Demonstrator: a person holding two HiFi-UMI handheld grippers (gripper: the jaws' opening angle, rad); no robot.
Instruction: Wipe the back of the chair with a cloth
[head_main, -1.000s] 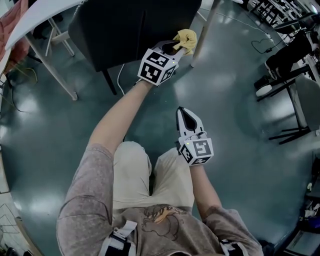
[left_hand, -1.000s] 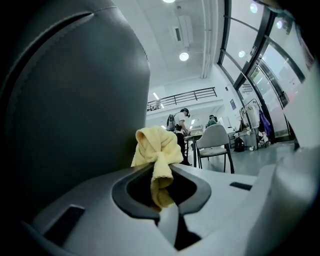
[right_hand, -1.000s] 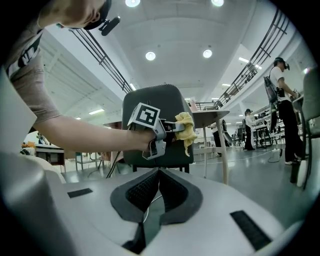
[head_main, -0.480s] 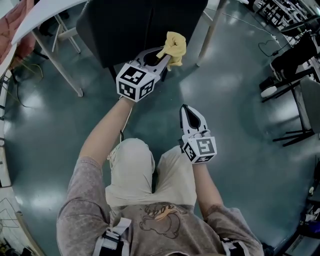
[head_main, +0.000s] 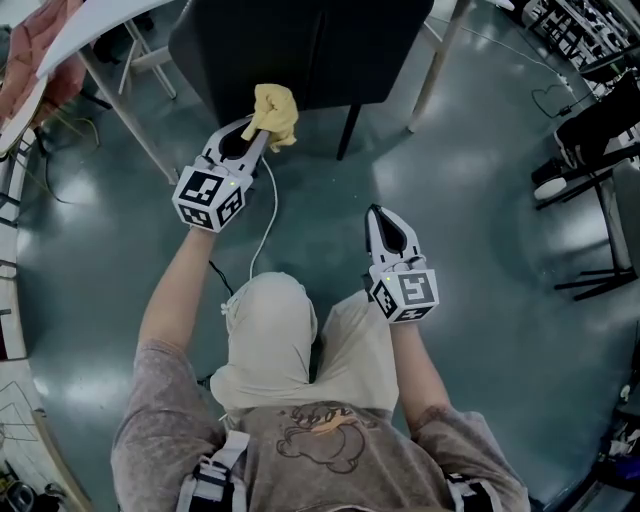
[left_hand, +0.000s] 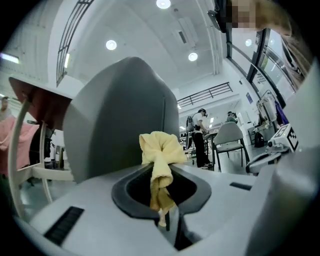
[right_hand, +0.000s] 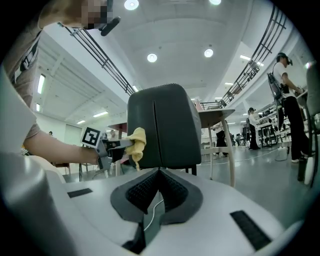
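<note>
The black chair back (head_main: 300, 50) stands at the top of the head view. My left gripper (head_main: 262, 130) is shut on a bunched yellow cloth (head_main: 275, 112), which rests at the lower left corner of the chair back. In the left gripper view the cloth (left_hand: 159, 150) sticks up past the jaws, with the grey-looking chair back (left_hand: 115, 125) close behind it. My right gripper (head_main: 384, 218) hangs shut and empty over the floor, above the person's knee. From the right gripper view the chair back (right_hand: 165, 125) is ahead, with the cloth (right_hand: 137, 142) at its left edge.
A white table (head_main: 90, 30) with slanted legs (head_main: 125, 110) stands at the upper left. Another table leg (head_main: 438, 60) slants to the right of the chair. A white cable (head_main: 268, 210) lies on the floor. Dark chairs (head_main: 600, 130) stand at the right. People (right_hand: 285, 95) stand far off.
My left gripper has carried the cloth from the chair back's right side to its lower left corner, moving left and towards me. The right gripper has barely moved.
</note>
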